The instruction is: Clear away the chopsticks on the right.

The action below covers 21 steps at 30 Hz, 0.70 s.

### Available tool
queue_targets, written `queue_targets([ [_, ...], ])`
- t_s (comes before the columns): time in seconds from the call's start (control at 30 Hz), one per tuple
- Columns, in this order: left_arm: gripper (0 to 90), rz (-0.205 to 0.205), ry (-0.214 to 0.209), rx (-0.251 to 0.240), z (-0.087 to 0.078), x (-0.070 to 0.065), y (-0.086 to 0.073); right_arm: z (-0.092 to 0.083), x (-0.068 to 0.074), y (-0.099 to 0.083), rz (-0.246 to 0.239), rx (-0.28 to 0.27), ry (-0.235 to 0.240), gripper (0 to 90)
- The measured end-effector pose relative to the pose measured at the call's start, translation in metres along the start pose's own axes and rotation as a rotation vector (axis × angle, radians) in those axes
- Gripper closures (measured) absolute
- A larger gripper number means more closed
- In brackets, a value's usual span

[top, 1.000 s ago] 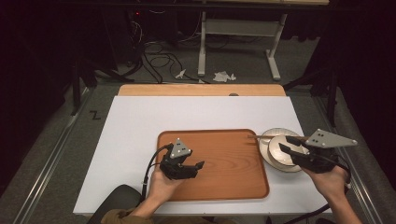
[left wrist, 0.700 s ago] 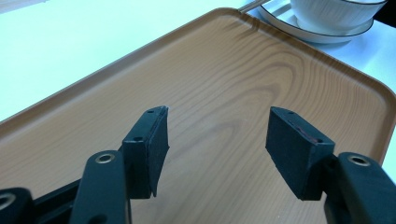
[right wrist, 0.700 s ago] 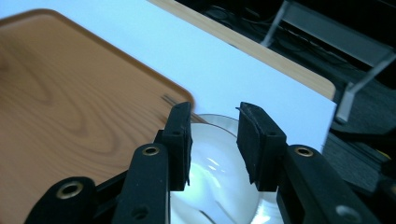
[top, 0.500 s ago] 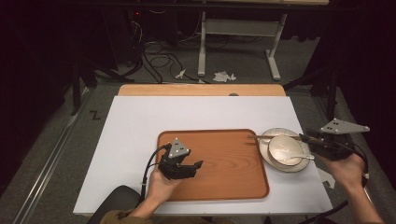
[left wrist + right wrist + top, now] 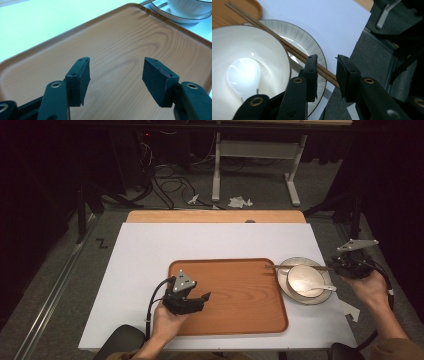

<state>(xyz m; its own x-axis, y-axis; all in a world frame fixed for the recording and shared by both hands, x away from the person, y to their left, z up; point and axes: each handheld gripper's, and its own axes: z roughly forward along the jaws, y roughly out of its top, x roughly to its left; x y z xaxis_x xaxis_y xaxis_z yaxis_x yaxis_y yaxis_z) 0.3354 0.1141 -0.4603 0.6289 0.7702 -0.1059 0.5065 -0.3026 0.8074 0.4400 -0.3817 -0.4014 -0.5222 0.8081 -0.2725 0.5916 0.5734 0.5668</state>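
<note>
white table (image 5: 150, 250): right tongs (image 5: 326, 68) closing round chopsticks (image 5: 287, 46), wrist level.

No readable text, labels, brands or nos. anywhere; only a black Z-shaped mark on the floor (image 5: 102, 242) left of the table (image 5: 150, 250), maybe tape, can't tell

High view: fixed above the near side, looking forward and down on the whole table (image 5: 150, 250), far off. Left gripper view: close, low, looking along its jaws across the wooden tray (image 5: 120, 45), with the plate (image 5: 175, 17) beyond the jaws' far right. Right gripper view: very close, plate (image 5: 312, 50) and bowl (image 5: 249, 62) left of its jaws. All share the plate.
</note>
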Motion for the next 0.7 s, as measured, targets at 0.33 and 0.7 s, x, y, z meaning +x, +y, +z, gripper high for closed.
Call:
queue_targets([
  [0.33,39.0,-0.019,0.029,0.001,-0.006,0.002,-0.005,0.030,-0.009,-0.002,-0.018,0.098,0.020,71.0],
  [0.7,38.9,-0.044,0.053,0.013,-0.009,0.005,-0.011,0.052,-0.010,0.005,-0.045,0.098,0.063,71.2],
])
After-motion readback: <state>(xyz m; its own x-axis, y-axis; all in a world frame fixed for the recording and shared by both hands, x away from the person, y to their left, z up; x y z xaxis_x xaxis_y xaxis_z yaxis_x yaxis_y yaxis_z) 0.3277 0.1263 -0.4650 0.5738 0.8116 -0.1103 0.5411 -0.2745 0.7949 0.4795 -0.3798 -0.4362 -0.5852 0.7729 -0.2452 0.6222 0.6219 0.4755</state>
